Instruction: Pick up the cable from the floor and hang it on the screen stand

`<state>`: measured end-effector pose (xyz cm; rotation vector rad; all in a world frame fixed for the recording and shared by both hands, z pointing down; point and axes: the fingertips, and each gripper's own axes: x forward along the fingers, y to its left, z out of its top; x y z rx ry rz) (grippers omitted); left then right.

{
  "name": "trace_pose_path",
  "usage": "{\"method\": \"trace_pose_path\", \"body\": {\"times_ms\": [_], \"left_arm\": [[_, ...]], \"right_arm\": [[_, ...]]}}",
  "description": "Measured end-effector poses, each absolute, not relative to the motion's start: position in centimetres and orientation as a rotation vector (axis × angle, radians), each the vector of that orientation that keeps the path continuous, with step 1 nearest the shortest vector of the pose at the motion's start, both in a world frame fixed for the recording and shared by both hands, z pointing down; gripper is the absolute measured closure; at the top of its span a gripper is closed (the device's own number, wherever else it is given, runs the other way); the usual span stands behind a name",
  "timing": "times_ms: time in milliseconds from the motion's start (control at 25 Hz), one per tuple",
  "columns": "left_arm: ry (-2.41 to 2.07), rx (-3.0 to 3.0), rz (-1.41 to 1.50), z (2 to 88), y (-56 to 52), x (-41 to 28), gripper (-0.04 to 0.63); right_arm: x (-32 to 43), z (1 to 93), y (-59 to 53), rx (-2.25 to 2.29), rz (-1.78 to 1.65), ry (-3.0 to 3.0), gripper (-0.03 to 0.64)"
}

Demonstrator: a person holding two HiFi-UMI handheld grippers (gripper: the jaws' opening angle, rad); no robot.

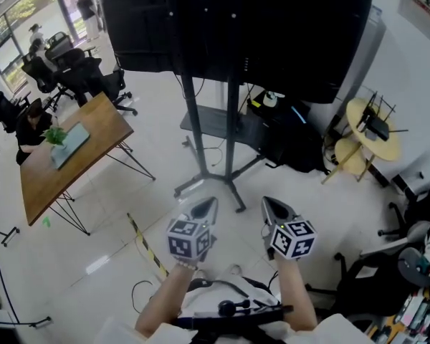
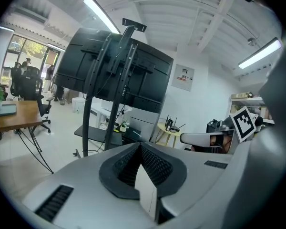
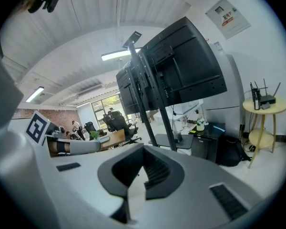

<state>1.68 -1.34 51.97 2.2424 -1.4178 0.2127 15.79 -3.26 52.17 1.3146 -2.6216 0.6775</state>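
The screen stand rises in front of me on two black poles, and the big black screen fills the top of the head view. A thin black cable loops on the white floor at the lower left, near my left forearm. My left gripper and right gripper hang side by side above the floor, short of the stand's base legs. Both are shut with nothing between the jaws. The left gripper view shows the stand ahead of the closed left gripper; the right gripper view shows the screen beyond the closed right gripper.
A yellow-and-black striped strip lies on the floor at the left. A wooden table and office chairs stand further left. Right of the stand are a black case, a round yellow side table and a chair.
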Motion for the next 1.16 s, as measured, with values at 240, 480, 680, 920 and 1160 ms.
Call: {"method": "trace_pose_path", "body": {"times_ms": [240, 480, 680, 920, 1160], "left_arm": [[-1.39, 2.253, 0.224, 52.5, -0.1, 0.0, 0.591], [-1.361, 2.259, 0.201, 52.7, 0.8, -1.0, 0.591], [-1.353, 2.262, 0.18, 52.5, 1.1, -1.8, 0.591], [-1.349, 2.261, 0.174, 52.7, 1.2, -2.6, 0.591], [-1.353, 2.254, 0.178, 52.6, 0.6, -4.0, 0.591]], "right_arm": [[13.0, 52.2, -1.5, 1.325, 0.622, -2.61, 0.615], [11.8, 52.0, -0.3, 1.337, 0.613, -2.592, 0.615], [11.1, 51.8, 0.0, 1.339, 0.599, -2.584, 0.615], [10.4, 51.7, 0.0, 1.346, 0.591, -2.583, 0.615], [9.0, 51.7, -0.7, 1.341, 0.599, -2.578, 0.615]]}}
